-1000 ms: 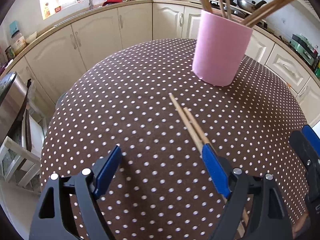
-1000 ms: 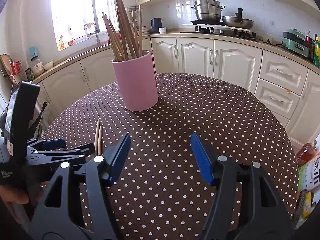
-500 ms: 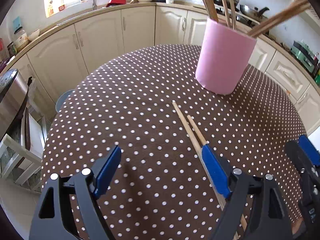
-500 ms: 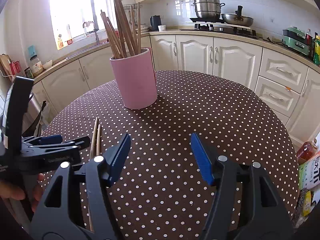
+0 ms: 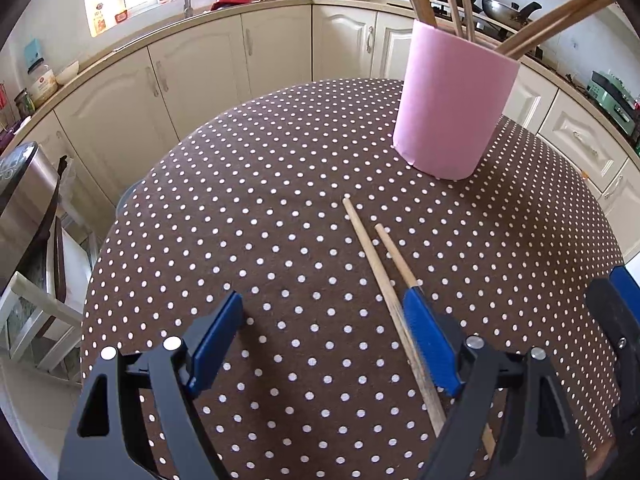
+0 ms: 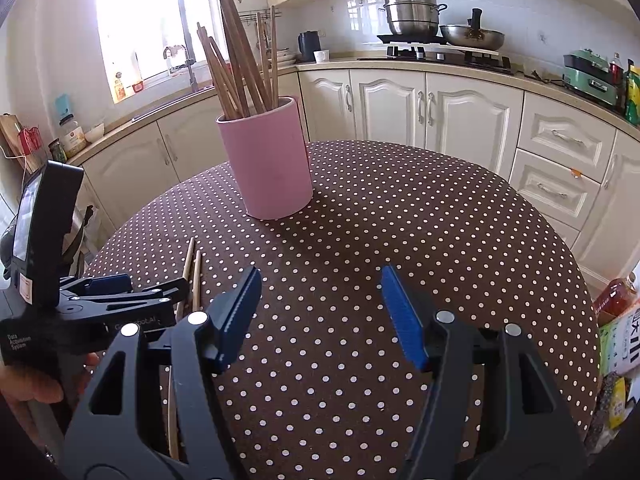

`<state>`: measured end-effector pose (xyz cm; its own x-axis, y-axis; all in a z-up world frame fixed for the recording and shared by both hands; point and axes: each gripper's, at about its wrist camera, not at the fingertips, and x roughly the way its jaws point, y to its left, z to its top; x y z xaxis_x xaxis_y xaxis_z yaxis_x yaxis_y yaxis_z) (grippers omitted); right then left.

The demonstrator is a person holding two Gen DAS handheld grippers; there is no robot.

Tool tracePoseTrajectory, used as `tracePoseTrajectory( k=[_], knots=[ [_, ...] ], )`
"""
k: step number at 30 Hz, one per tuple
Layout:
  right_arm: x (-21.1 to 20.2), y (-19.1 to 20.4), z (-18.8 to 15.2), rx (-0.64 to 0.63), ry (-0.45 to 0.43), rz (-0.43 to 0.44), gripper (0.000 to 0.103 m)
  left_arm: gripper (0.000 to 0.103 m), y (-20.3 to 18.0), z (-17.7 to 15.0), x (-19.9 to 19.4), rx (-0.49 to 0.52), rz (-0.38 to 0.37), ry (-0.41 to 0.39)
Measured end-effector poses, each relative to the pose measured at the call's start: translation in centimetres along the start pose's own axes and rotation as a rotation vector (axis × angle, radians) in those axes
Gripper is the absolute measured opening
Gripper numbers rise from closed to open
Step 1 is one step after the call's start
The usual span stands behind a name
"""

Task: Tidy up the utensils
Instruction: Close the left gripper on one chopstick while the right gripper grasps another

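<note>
Two chopsticks (image 5: 384, 272) lie pointing toward the pink holder (image 5: 448, 104); both grippers gape wide, empty.

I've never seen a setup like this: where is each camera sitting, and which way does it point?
Left wrist: on the left hand-held gripper, looking along its open fingers at two loose chopsticks; the right hand-held gripper's edge shows.
Right wrist: on the right hand-held gripper, open, facing the kitchen cabinets; the left one and a hand show.
Shared: pink holder, polka-dot table, the chopsticks.
</note>
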<state>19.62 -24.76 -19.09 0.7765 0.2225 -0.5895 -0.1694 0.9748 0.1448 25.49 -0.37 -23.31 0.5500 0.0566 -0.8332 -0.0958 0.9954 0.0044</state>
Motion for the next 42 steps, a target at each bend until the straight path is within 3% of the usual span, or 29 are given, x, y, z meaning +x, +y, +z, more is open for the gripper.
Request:
tracePoseTrajectory(
  k=[3, 7, 11, 17, 21, 31, 36, 42],
  knots=[
    [0.0, 0.1, 0.0, -0.002, 0.000, -0.002, 0.062, 0.081, -0.1, 0.0, 0.2, 0.035, 0.033, -0.016],
    [0.0, 0.1, 0.0, -0.003, -0.003, -0.006, 0.062, 0.049, -0.2, 0.0, -0.1, 0.073, -0.015, -0.028],
    [0.1, 0.2, 0.0, -0.009, 0.003, -0.010, 0.062, 0.024, 0.0, -0.1, -0.5, 0.119, -0.054, -0.031],
    [0.3, 0.5, 0.0, -0.024, 0.010, -0.019, 0.062, 0.010, 1.8, -0.4, -0.8, 0.169, -0.147, -0.022],
    [0.7, 1.2, 0.0, -0.055, 0.038, -0.013, 0.062, 0.006, 2.8, -0.8, -1.2, 0.193, -0.196, -0.006],
    [4.0, 6.3, 0.2, -0.157, 0.167, 0.119, 0.062, 0.006, 3.1, -1.4, -1.7, 0.177, -0.211, -0.008],
    [6.3, 8.7, 0.5, -0.232, 0.257, 0.137, 0.038, 0.007, 3.4, -1.4, -1.8, 0.176, -0.213, -0.013],
    [7.7, 10.2, 1.0, -0.319, 0.357, 0.132, 0.029, 0.007, 3.5, -1.5, -1.9, 0.176, -0.217, -0.018]
  ],
)
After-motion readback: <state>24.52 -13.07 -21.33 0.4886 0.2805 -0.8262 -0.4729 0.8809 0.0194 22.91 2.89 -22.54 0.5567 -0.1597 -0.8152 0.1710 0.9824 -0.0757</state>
